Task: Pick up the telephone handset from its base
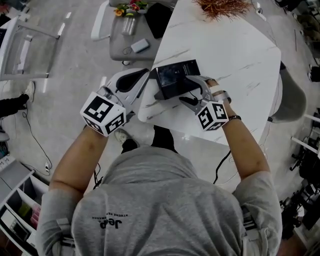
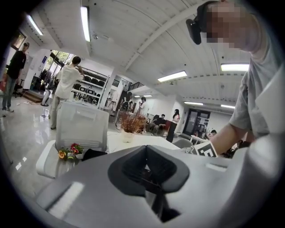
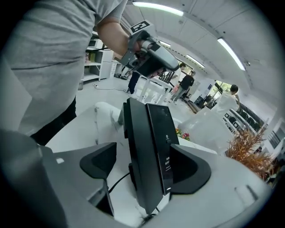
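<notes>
The left gripper (image 1: 140,79) is held up in the air just left of the phone (image 1: 175,77), past the edge of the white table (image 1: 235,60). Its fingers (image 2: 133,167) are pressed close together and there is nothing between them. In the left gripper view they point out across a big bright room, over a small bunch of flowers (image 2: 67,152). The phone is black and flat. It sits on the table near the edge closest to the person, and in the right gripper view it stands up tall like a thick board. A thin black cord (image 3: 113,180) comes out from the bottom of the phone. The right gripper (image 1: 192,92) is just right of the phone and reaches in around it. Its fingers (image 3: 100,162) are spread wide with the phone between them. The finger on the right of that view sits right against the shiny side of the phone. The finger on the left is a little way off, with white table showing in the gap. Far behind the phone, at the other end of the table, there is a dry orange-brown plant (image 1: 220,7).
</notes>
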The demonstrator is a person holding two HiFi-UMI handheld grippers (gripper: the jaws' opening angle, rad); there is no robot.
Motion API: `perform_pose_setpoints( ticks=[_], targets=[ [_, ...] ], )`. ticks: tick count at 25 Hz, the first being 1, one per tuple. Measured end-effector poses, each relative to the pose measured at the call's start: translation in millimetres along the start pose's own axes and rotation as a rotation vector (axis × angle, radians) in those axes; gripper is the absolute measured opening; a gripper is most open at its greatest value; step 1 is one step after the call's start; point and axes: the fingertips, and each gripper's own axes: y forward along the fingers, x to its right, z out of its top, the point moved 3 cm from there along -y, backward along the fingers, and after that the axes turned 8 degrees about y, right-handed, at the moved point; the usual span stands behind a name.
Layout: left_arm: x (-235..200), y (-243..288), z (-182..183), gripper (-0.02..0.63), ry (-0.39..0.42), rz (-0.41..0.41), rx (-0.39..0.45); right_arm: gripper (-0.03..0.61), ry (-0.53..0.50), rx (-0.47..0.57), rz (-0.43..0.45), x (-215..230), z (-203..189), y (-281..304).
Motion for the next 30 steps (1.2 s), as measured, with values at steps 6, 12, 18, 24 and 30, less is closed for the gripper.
perform_pose_setpoints(
  ticks=[6, 12, 18, 24, 30],
  targets=[
    [0, -5, -6, 0.057, -0.004, 0.006, -0.005, 0.183, -0.143, -0.043, -0.048, 0, -3, 7],
    [-2, -19, -3, 0.057, -0.01, 0.021, 0.005, 0.077, -0.093, -0.057, -0.073, 2, 6, -13],
    [-10, -47, 9, 0.057, -0.019, 0.059, 0.037, 0.077, 0.078, 0.029, -0.135, 22, 39, -51],
    [-20, -90, 37, 0.057, -0.007, 0.116, 0.1, 0.077, 0.164, 0.154, -0.18, 54, 105, -85],
    [-34, -153, 74, 0.057, 0.016, 0.201, 0.161, 0.077, 0.231, 0.286, -0.178, 74, 181, -104]
  ],
)
